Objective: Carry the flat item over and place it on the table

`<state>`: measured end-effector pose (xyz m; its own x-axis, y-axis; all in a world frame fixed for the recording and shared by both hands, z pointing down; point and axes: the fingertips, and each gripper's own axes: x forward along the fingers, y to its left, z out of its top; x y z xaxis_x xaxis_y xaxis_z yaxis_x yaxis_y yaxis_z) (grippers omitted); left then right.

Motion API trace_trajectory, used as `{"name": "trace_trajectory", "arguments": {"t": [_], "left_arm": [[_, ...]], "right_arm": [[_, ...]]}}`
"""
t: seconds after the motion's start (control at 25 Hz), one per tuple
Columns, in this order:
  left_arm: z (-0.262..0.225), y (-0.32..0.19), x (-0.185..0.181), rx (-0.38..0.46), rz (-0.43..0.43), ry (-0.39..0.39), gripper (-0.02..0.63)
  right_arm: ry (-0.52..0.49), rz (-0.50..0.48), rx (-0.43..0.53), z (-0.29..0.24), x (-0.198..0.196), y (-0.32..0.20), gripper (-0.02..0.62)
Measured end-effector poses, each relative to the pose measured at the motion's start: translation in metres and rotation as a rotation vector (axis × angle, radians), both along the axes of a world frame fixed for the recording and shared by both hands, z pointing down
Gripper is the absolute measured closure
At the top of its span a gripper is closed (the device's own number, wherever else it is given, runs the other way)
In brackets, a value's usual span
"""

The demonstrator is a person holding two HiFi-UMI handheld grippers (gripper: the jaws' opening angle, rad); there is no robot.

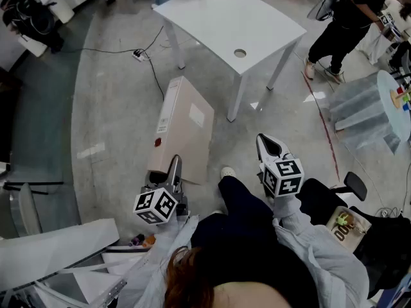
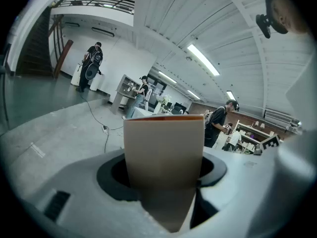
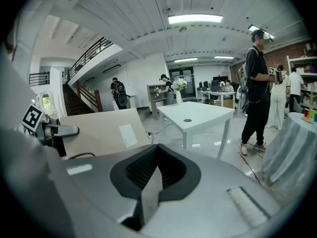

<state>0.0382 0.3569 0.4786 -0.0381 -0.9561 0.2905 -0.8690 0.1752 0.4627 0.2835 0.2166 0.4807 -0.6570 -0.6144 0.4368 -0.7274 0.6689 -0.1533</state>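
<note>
The flat item is a large beige board-like case [image 1: 184, 128] with a white label and a red dot. It hangs tilted above the floor, ahead of me on the left. My left gripper [image 1: 174, 172] is shut on its near edge. In the left gripper view the beige panel [image 2: 163, 148] stands upright between the jaws of that gripper [image 2: 166, 180]. My right gripper [image 1: 270, 147] is to the right of the item and apart from it, shut with nothing in it. From the right gripper [image 3: 148, 195] I see the item [image 3: 101, 133] at left. The white table [image 1: 234, 19] stands beyond.
The table has a round hole [image 1: 240, 53] in its top. A person in black [image 1: 350, 24] stands at its far right. A cloth-draped round table [image 1: 379, 111] is at the right. A cable and power strip [image 1: 138, 55] lie on the floor. White boards [image 1: 58, 249] are at the lower left.
</note>
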Motion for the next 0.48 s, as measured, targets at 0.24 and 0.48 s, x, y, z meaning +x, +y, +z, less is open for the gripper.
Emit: {"name": "trace_trajectory", "arguments": {"t": [0.24,0.48], "left_arm": [[0.009,0.09,0.02,-0.022,-0.007,-0.017,0.328],[0.009,0.141,0.034,-0.029,0.011,-0.012,0.328]], "right_arm": [[-0.033,0.002,-0.017,0.005,0.023,0.109,0.586],[-0.067,0.04,-0.029,0.007,0.043,0.171,0.586]]}}
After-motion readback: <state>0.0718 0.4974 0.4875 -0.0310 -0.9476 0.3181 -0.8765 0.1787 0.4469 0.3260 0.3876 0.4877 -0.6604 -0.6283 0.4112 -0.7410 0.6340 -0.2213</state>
